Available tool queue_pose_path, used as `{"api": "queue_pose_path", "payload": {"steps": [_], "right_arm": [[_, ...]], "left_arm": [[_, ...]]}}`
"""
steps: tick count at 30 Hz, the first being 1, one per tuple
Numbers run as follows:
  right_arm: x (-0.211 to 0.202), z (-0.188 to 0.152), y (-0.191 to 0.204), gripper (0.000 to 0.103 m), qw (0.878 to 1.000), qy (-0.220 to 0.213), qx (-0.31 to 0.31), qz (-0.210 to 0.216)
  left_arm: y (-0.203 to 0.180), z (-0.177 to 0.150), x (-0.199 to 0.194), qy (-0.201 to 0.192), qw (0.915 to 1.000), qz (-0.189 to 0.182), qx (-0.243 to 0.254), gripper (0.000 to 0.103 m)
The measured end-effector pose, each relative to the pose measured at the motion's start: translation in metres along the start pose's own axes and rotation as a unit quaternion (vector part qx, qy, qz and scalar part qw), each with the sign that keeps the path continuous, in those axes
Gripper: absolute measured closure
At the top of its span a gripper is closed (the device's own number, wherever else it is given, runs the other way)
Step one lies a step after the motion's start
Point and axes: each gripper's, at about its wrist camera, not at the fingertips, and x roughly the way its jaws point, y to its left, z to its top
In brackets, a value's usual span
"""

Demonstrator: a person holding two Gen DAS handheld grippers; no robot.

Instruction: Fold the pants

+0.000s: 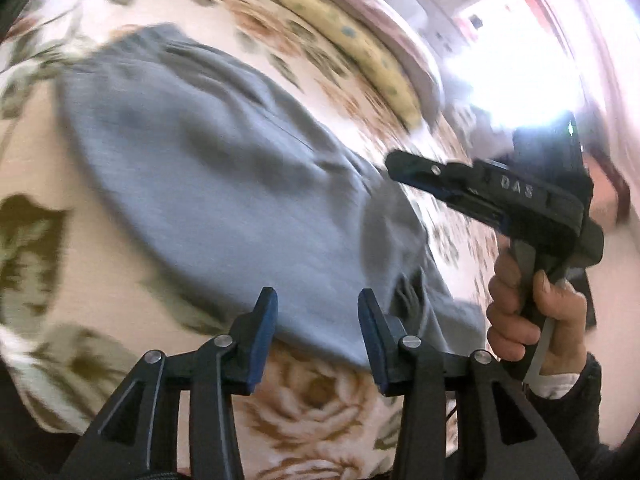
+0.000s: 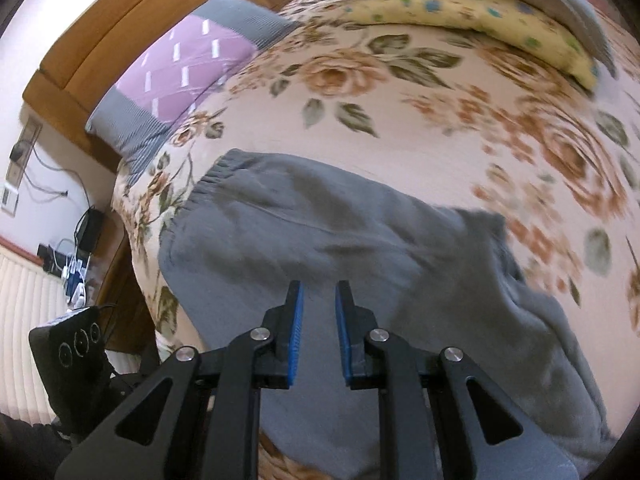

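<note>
- The pillow [image 2: 176, 80], lilac with grey striped ends, sits at the far left of the bed by the wooden headboard [image 2: 116, 28], well apart from the work, so the middle of the mattress is free for folding.
- The floral bedspread [image 2: 360, 120] gives a broad, soft surface; the grey pants [image 2: 304, 232] lie spread on it near the close edge, within reach of both hands.
- The elastic waistband [image 2: 208, 184] lies toward the pillow side. The cloth looks doubled over lengthwise, which I judge to be a first fold already made, though motion blur hides the layers.
- The left hand-held gripper [image 1: 316, 304] hovers just above the near hem of the pants [image 1: 224, 184], jaws wide and empty, probably lined up to take that edge.
- The right hand-held gripper [image 2: 319, 296] hangs over the middle of the pants with a narrow gap between its blue pads [image 2: 297, 332], nothing between them; from the left camera the same tool [image 1: 404, 166] is tilted down toward the bunched leg end, likely ready to pinch there.
- The yellow quilt [image 2: 500, 16] is folded along the far right edge of the bed, out of the way.
</note>
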Motion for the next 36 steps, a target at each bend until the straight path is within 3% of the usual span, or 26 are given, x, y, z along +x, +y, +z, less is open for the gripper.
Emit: {"api": "queue_pose_path", "payload": {"steps": [7, 9, 11, 19, 25, 36], "right_arm": [[0.040, 0.042, 0.039, 0.082, 0.998, 0.030, -0.052, 0.009], [0.052, 0.056, 0.048, 0.070, 0.997, 0.043, -0.067, 0.013], [0.064, 0.069, 0.062, 0.049, 0.994, 0.048, -0.097, 0.006], [0.109, 0.114, 0.090, 0.036, 0.978, 0.088, -0.187, -0.001], [0.144, 0.142, 0.105, 0.036, 0.964, 0.120, -0.236, 0.007], [0.198, 0.158, 0.112, 0.036, 0.950, 0.166, -0.265, 0.015]], "left_arm": [[0.050, 0.020, -0.029, -0.071, 0.9928, 0.021, -0.094, 0.051], [0.059, 0.024, -0.035, -0.083, 0.9905, 0.028, -0.106, 0.050], [0.068, 0.029, -0.038, -0.088, 0.9886, 0.034, -0.117, 0.050], [0.091, 0.038, -0.036, -0.096, 0.9821, 0.030, -0.160, 0.046], [0.098, 0.052, -0.025, -0.104, 0.9780, 0.030, -0.178, 0.042], [0.117, 0.074, -0.017, -0.110, 0.9716, 0.036, -0.206, 0.042]]}}
